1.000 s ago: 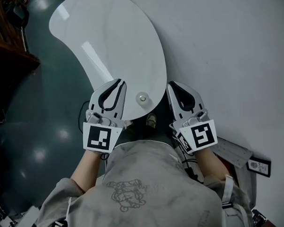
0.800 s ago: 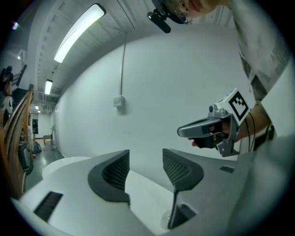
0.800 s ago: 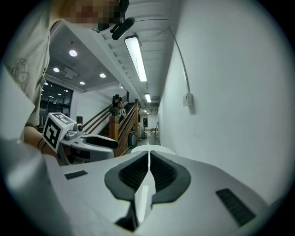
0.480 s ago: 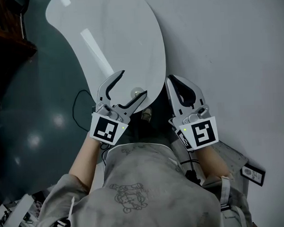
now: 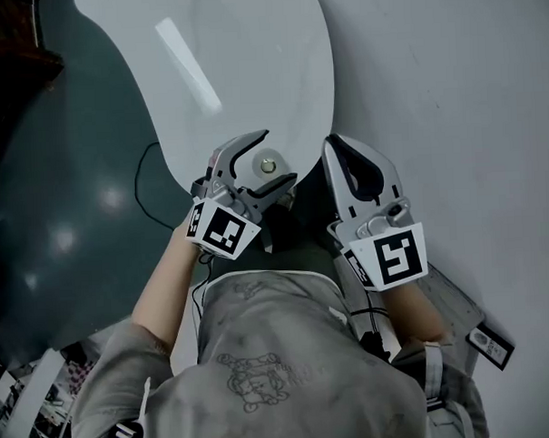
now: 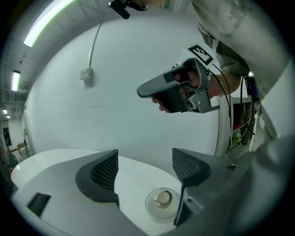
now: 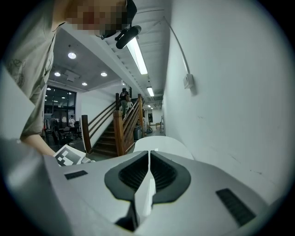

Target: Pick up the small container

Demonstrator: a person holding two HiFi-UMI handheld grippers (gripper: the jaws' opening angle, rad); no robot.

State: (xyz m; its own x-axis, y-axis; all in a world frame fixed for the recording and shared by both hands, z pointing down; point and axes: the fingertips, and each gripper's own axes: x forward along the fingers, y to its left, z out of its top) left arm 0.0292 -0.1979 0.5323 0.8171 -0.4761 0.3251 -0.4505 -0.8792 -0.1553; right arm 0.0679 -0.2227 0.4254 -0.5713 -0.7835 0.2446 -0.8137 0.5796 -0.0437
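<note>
The small container [image 5: 268,165] is a clear round pot with a gold piece inside. It stands near the front edge of the white table [image 5: 249,60]. My left gripper [image 5: 279,156] has one jaw on each side of it, and its jaws are opening. In the left gripper view the container [image 6: 161,203] sits low between the jaws, nearer the right one, and neither pad [image 6: 103,173] presses on it. My right gripper [image 5: 332,144] hangs to the right, off the table beside the wall, its jaws together with nothing between them [image 7: 148,173]. From the left gripper view, the right gripper [image 6: 141,91] shows in the air above.
A white wall [image 5: 450,88] runs along the table's right side. A small box with a cable [image 6: 86,73] is fixed to it. Dark floor [image 5: 65,204] lies to the left, with a thin cable [image 5: 146,178] on it. A wooden staircase [image 7: 106,133] stands further off.
My left gripper went from shut to wide open and moved right and forward until its jaws stood either side of the container. My right gripper stayed shut and hardly moved.
</note>
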